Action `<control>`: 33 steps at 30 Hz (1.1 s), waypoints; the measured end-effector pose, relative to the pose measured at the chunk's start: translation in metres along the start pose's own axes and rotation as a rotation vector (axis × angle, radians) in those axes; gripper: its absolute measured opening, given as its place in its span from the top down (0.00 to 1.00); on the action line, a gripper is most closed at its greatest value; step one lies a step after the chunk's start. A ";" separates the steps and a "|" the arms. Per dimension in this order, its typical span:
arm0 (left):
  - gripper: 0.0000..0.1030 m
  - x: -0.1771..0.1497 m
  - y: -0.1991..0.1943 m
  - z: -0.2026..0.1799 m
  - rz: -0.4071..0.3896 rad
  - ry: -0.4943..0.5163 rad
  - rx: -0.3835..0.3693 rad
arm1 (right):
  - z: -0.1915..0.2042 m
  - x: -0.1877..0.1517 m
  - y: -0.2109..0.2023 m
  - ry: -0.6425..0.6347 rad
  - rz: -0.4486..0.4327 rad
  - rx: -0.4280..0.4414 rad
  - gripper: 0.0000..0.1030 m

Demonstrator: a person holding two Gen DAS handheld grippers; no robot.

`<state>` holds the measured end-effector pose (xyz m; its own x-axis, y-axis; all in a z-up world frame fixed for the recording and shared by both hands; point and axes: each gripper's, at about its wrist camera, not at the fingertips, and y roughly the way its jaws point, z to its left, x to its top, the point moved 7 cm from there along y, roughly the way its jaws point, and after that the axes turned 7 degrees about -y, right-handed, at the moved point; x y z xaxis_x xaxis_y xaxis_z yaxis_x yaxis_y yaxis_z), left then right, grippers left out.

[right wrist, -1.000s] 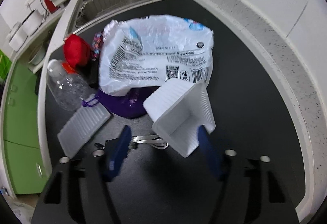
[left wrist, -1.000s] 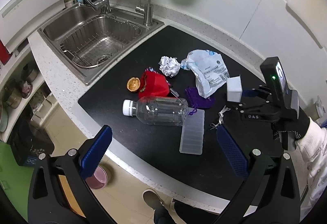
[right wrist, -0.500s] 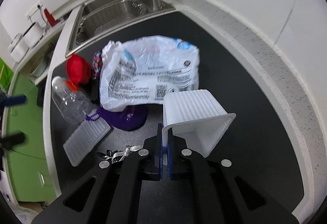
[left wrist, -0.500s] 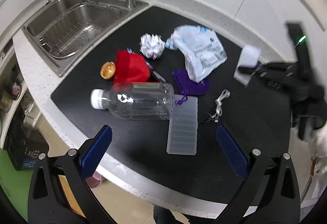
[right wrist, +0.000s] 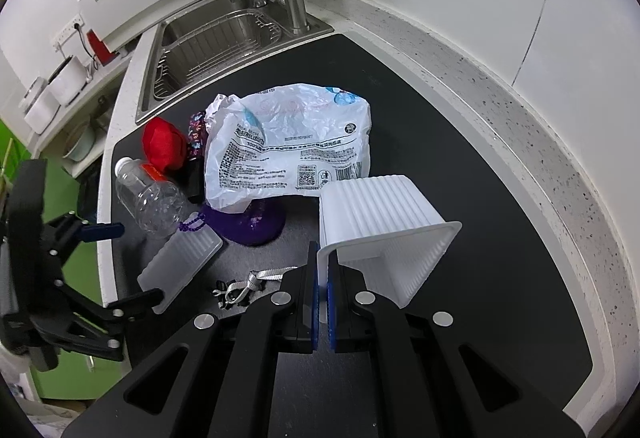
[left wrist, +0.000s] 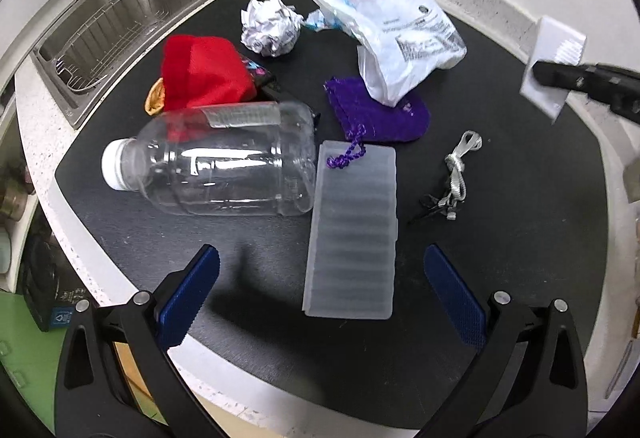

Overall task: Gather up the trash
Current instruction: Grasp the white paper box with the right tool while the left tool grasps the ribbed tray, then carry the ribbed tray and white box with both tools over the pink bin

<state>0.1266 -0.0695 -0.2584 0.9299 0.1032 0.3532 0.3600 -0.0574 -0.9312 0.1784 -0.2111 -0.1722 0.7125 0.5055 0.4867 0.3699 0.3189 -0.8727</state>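
Note:
My right gripper (right wrist: 322, 288) is shut on the rim of a white ribbed plastic tub (right wrist: 380, 222) and holds it above the black mat (right wrist: 460, 278); the tub also shows in the left wrist view (left wrist: 554, 62). My left gripper (left wrist: 320, 290) is open and empty, low over a frosted plastic lid (left wrist: 354, 230). On the mat lie a clear bottle (left wrist: 224, 162), a white plastic bag (left wrist: 396, 34), a crumpled paper ball (left wrist: 270, 26), a red cloth (left wrist: 204, 74), a purple pouch (left wrist: 380, 114) and a grey lanyard (left wrist: 456, 174).
A steel sink (left wrist: 120, 22) with taps lies beyond the mat's far left. A white speckled counter rim (right wrist: 520, 126) and wall run behind. The counter's front edge (left wrist: 80, 238) drops to the floor on the left.
My right gripper closed on the white tub's rim and lifted it up and to the right. My left gripper moved forward and lower over the frosted lid, still open.

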 end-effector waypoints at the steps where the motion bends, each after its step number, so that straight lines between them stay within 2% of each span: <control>1: 0.03 -0.001 0.003 -0.002 -0.001 0.006 0.008 | 0.000 0.000 0.000 0.000 0.000 0.000 0.98; 3: 0.04 -0.003 0.007 -0.004 -0.002 0.015 0.028 | -0.002 0.000 -0.001 0.002 -0.001 0.002 0.98; 6: 0.15 -0.008 0.016 -0.008 0.004 0.026 0.057 | -0.005 -0.002 -0.003 0.001 -0.002 0.001 0.98; 11: 0.18 -0.011 0.018 -0.011 -0.036 0.029 0.073 | -0.007 -0.006 -0.004 -0.004 -0.004 -0.001 0.98; 14: 0.38 -0.013 0.012 -0.018 -0.054 0.046 0.063 | -0.007 -0.006 -0.005 -0.005 -0.006 0.003 0.98; 15: 0.49 -0.015 0.010 -0.021 -0.056 0.049 0.061 | -0.007 -0.006 -0.006 -0.005 -0.008 0.004 0.98; 16: 0.53 -0.014 0.009 -0.022 -0.054 0.045 0.064 | -0.008 -0.006 -0.007 -0.005 -0.010 0.005 0.98; 23: 0.53 -0.018 0.001 -0.022 -0.034 0.000 0.011 | -0.008 -0.006 -0.016 -0.001 -0.035 0.020 0.98; 27: 0.53 -0.012 -0.017 -0.023 -0.055 -0.009 -0.005 | -0.005 -0.006 -0.025 -0.009 -0.048 0.028 0.98; 33: 0.53 -0.004 -0.065 -0.015 -0.122 -0.040 -0.008 | 0.017 -0.001 -0.044 -0.060 -0.083 0.054 0.98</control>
<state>0.1009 -0.0806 -0.1979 0.8752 0.1490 0.4602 0.4714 -0.0497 -0.8805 0.1514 -0.2115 -0.1338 0.6428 0.5224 0.5602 0.3922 0.4037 -0.8265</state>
